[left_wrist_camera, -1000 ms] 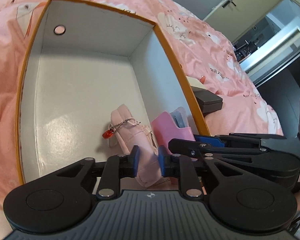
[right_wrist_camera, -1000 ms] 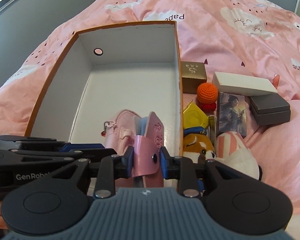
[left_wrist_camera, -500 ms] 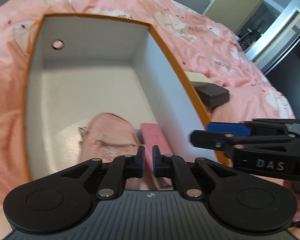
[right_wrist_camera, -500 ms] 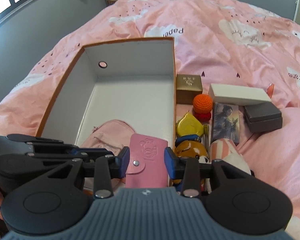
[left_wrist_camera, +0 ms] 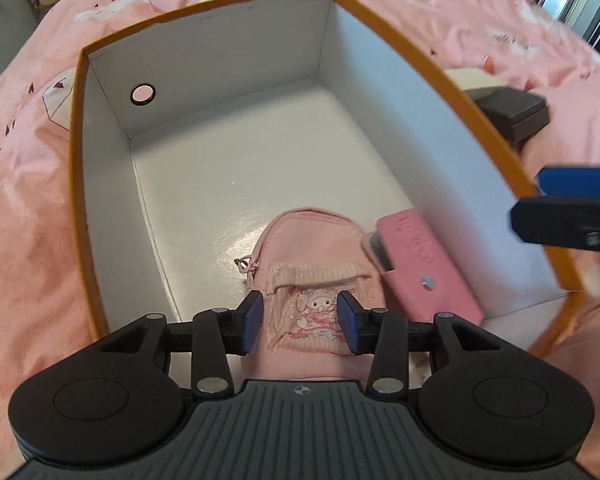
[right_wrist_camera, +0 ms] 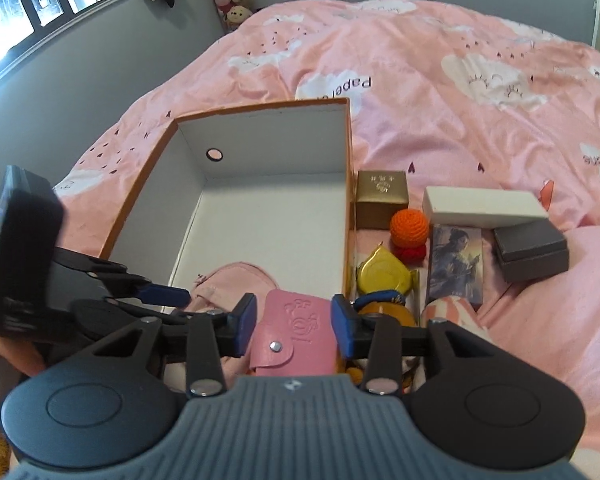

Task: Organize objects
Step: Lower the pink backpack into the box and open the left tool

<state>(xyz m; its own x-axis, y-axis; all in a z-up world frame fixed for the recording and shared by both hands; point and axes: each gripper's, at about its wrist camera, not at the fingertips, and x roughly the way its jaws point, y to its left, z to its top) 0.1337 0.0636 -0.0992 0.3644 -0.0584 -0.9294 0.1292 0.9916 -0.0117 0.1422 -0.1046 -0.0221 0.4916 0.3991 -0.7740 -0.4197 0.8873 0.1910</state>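
Note:
An orange box with a white inside [left_wrist_camera: 204,152] [right_wrist_camera: 260,216] lies on the pink bed. A small pink backpack pouch [left_wrist_camera: 312,264] [right_wrist_camera: 228,280] and a pink snap wallet [left_wrist_camera: 424,264] [right_wrist_camera: 296,332] lie side by side at its near end. My left gripper [left_wrist_camera: 300,322] is open above the pouch, its jaws apart and touching nothing. My right gripper [right_wrist_camera: 294,324] is open above the wallet, holding nothing. The right gripper's blue-tipped finger [left_wrist_camera: 572,180] shows at the right edge of the left wrist view.
Right of the box lie a gold box [right_wrist_camera: 382,198], an orange crochet ball [right_wrist_camera: 410,228], a yellow tape measure [right_wrist_camera: 382,276], a picture card [right_wrist_camera: 456,264], a white box [right_wrist_camera: 484,206], a grey box [right_wrist_camera: 532,254] and a striped plush [right_wrist_camera: 448,312].
Both grippers let go of the pouch and the wallet, which now lie flat in the box. Both grippers have opened and drawn back upward.

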